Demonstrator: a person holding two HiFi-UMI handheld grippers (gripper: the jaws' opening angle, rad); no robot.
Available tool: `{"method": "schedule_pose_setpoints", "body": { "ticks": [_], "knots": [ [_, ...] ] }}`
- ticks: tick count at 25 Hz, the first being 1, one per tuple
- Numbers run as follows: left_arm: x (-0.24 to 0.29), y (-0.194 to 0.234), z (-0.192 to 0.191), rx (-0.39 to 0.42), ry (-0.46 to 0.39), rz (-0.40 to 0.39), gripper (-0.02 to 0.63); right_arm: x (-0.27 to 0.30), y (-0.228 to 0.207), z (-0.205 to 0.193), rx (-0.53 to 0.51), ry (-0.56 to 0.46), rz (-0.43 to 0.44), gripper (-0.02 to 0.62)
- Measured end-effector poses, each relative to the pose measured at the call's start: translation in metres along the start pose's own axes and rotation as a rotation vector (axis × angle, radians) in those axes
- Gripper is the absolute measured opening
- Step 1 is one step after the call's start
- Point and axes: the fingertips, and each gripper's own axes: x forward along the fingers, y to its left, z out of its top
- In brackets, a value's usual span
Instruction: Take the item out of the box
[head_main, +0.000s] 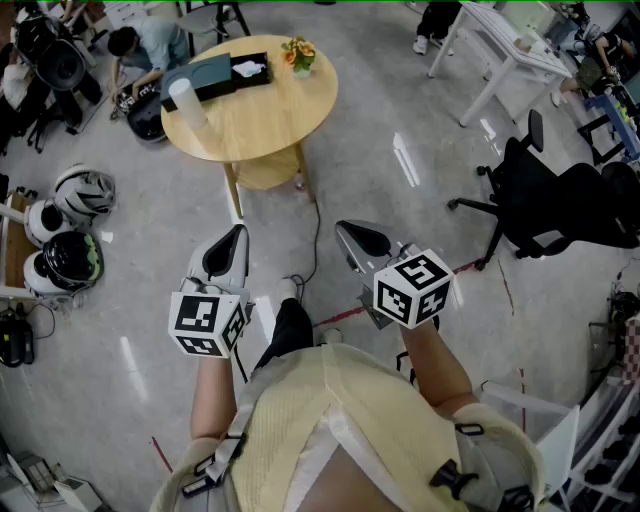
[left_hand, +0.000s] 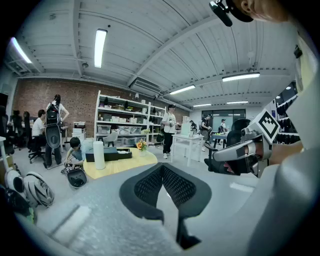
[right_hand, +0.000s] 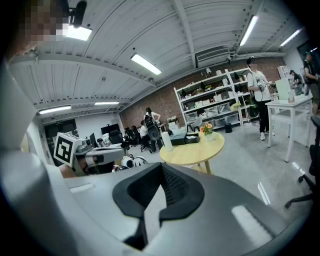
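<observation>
A dark open box (head_main: 215, 75) with something white inside lies on the round wooden table (head_main: 270, 120), well ahead of me. It also shows in the left gripper view as the box (left_hand: 107, 154) and in the right gripper view as the box (right_hand: 183, 140). My left gripper (head_main: 239, 232) and right gripper (head_main: 344, 229) hang side by side over the floor, short of the table. The left gripper (left_hand: 162, 168) is shut with nothing in it, and the right gripper (right_hand: 161, 168) is shut and empty too.
A white roll (head_main: 187, 104) and a small flower pot (head_main: 298, 55) stand on the table beside the box. A black office chair (head_main: 560, 205) is to the right, helmets (head_main: 70, 225) lie on the floor to the left, and a white table (head_main: 505, 50) stands at the far right. People sit and stand beyond.
</observation>
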Motion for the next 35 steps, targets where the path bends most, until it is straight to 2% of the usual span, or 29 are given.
{"method": "schedule_pose_setpoints", "body": {
  "ticks": [6,10,20,23,28,35],
  "knots": [
    [0.019,0.022,-0.001,-0.059,-0.005,-0.005,0.0,0.028,-0.016,0.008,0.011,0.002,-0.013,0.002],
    [0.036,0.042,0.001,-0.047,0.005,-0.002,0.002,0.052,-0.024,0.016,0.029,-0.001,0.01,0.002],
    [0.099,0.096,0.006,-0.021,0.06,-0.016,0.003,0.128,-0.037,0.042,-0.002,0.04,0.051,0.002],
    [0.113,0.109,0.008,-0.009,0.074,-0.05,0.035,0.152,-0.041,0.051,0.017,0.032,0.071,0.003],
    [0.128,0.14,0.007,0.048,0.116,-0.072,0.04,0.194,-0.04,0.065,0.01,0.036,0.078,0.003],
    [0.163,0.166,0.013,0.168,0.145,-0.099,0.066,0.217,-0.057,0.074,0.019,0.053,0.038,0.003]
  ]
}}
